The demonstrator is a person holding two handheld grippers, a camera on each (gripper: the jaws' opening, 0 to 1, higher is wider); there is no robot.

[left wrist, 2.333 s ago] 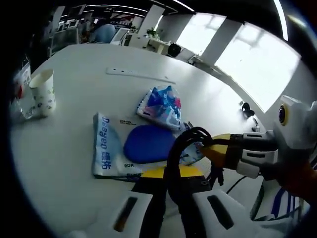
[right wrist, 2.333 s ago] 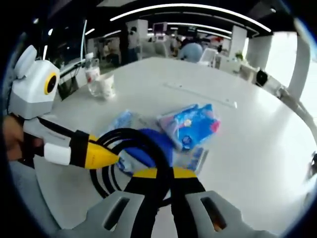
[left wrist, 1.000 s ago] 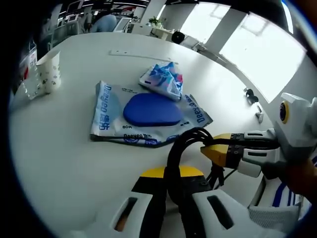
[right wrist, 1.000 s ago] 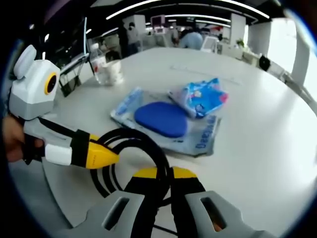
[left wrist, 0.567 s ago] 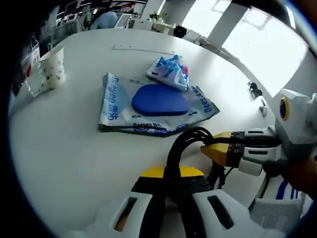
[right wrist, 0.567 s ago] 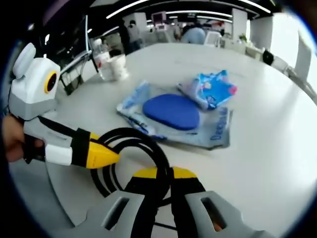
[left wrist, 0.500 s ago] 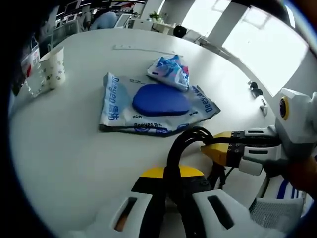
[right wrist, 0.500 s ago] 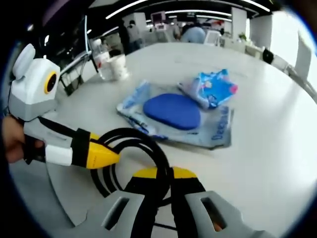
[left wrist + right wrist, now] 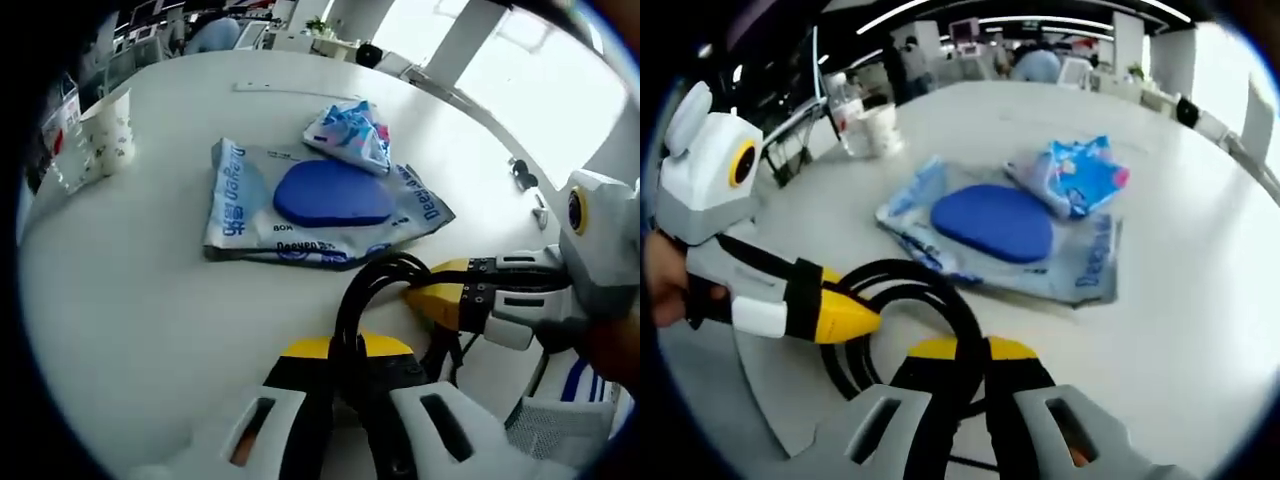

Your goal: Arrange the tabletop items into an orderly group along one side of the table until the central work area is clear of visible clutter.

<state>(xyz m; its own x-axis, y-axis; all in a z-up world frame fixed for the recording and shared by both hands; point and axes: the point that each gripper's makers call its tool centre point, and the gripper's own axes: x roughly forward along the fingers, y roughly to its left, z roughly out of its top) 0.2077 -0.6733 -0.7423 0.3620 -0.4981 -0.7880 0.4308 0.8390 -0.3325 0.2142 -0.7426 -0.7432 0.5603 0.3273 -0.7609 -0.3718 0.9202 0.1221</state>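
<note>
Left gripper view: the left gripper (image 9: 345, 400) rises from the bottom, its jaws closed on a looped black cable (image 9: 362, 300). The right gripper (image 9: 420, 298) comes in from the right, its yellow tips pinching the same loop. Beyond them on the white table (image 9: 130, 300) lies a flat wet-wipes pack (image 9: 240, 205) with a blue oval lid (image 9: 332, 194). A small blue tissue packet (image 9: 350, 132) leans on its far edge. A paper cup (image 9: 108, 130) and a clear bottle (image 9: 62, 140) stand together at the far left rim, well apart from the pack. A thin ruler (image 9: 285, 90) lies farther back.

Right gripper view: the right gripper (image 9: 975, 400) clamps the black cable (image 9: 930, 300) between closed jaws. The left gripper (image 9: 855, 318) enters from the left, yellow tips together on the loop. The wet-wipes pack (image 9: 1080, 265) and tissue packet (image 9: 1080, 175) sit ahead. The cup (image 9: 880, 130) and bottle (image 9: 845, 105) stand far left.

Risk, as a judgement: both grippers share one springy loop, so if either lets go unevenly the coil may spring open and sweep into the pack. Setting it down too near the close table edge could let it slide off.

Open room: bare tabletop lies left of the pack and between pack and cup, a likely free lane toward the cup's side.
</note>
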